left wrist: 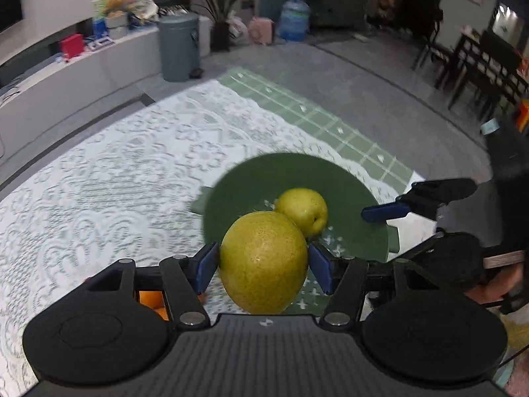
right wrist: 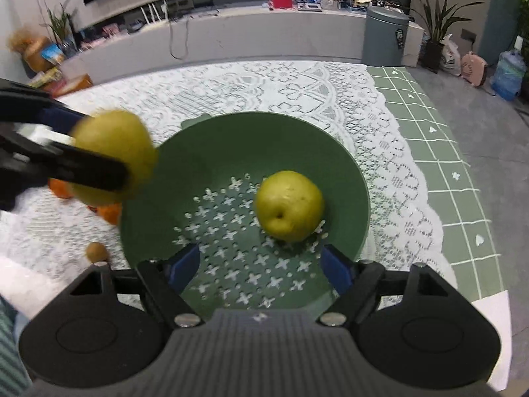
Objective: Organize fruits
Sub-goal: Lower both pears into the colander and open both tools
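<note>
My left gripper [left wrist: 264, 264] is shut on a yellow-green pear [left wrist: 263, 261] and holds it above the near rim of the green perforated bowl [left wrist: 357, 198]. In the right wrist view the held pear [right wrist: 114, 152] hangs blurred at the bowl's left edge. A second pear [right wrist: 290, 205] lies inside the bowl [right wrist: 198, 152], right of centre; it also shows in the left wrist view [left wrist: 302, 210]. My right gripper [right wrist: 263, 266] is open and empty over the bowl's near rim, just short of that pear.
Oranges [right wrist: 109, 211] and a small brown fruit [right wrist: 96, 252] lie on the lace tablecloth [right wrist: 264, 79] left of the bowl. An orange [left wrist: 150, 299] shows under my left gripper. A green checked mat [right wrist: 439, 165] lies to the right. A grey bin [right wrist: 385, 34] stands beyond the table.
</note>
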